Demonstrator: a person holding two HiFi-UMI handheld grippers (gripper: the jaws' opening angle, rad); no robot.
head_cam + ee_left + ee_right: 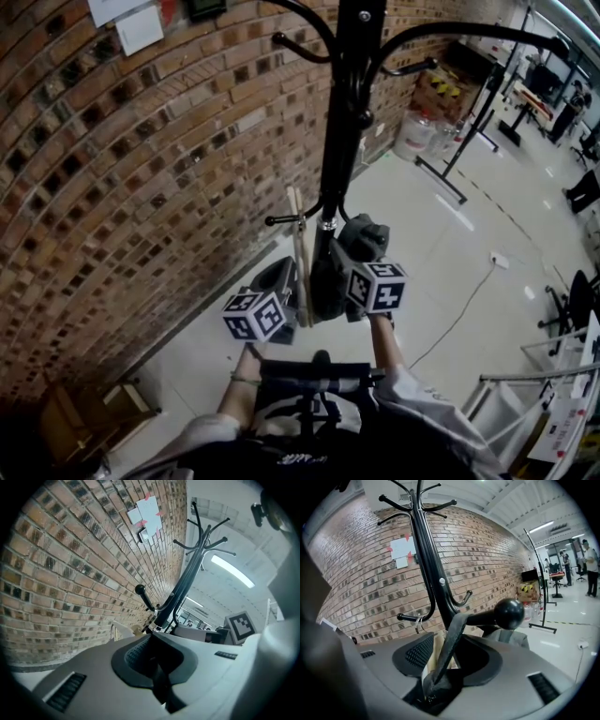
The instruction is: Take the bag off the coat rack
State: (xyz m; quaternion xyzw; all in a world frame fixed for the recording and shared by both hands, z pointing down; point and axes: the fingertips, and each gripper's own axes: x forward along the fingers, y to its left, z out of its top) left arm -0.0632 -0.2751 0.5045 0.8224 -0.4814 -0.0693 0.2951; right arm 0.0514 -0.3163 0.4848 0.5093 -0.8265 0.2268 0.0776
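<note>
A black coat rack (347, 112) stands by the brick wall. A dark bag (325, 286) hangs at its lower hooks, between my two grippers. In the right gripper view the bag's dark strap (450, 644) runs up between the jaws and over a hook arm with a ball end (509, 613). My right gripper (440, 667) stands open, its pads clear of the strap. My left gripper (157, 667) sits left of the bag, jaws close together on a dark strip of strap. The head view shows the left gripper (289, 272) and the right gripper (349, 239) on either side of the pole.
The brick wall (112, 169) runs close on the left, with papers (131, 23) pinned high. A pale wooden stick (300, 258) leans by the pole. A black stand (469, 131) and water jugs (412, 136) are behind. A cable (459, 309) crosses the floor.
</note>
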